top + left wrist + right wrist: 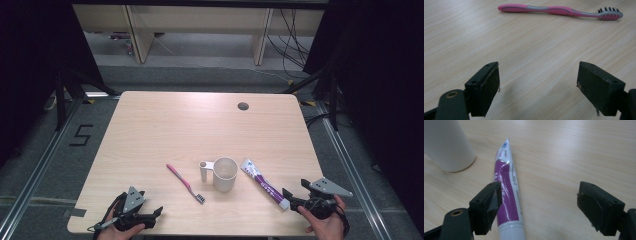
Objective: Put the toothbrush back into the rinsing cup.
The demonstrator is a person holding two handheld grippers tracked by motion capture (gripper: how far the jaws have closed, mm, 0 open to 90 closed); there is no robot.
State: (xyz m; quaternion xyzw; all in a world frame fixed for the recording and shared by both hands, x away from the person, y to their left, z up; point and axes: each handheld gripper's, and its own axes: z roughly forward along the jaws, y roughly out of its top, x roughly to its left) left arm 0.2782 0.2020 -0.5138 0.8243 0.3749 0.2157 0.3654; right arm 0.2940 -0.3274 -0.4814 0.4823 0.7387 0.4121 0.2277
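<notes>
— What stands on the counter?
— A white mug, upright, at five o'clock from its middle, with the handle turned to nine.
— Farther back?
— A round cable hole at one o'clock. Off the counter at nine o'clock, a black "5" on the grey floor.

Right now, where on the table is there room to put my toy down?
The whole far half of the table, between the cable hole and the mug, is bare. So is the near left, left of the pink toothbrush. It is crowded near the front, where the toothbrush, mug and toothpaste tube lie close together.
</notes>
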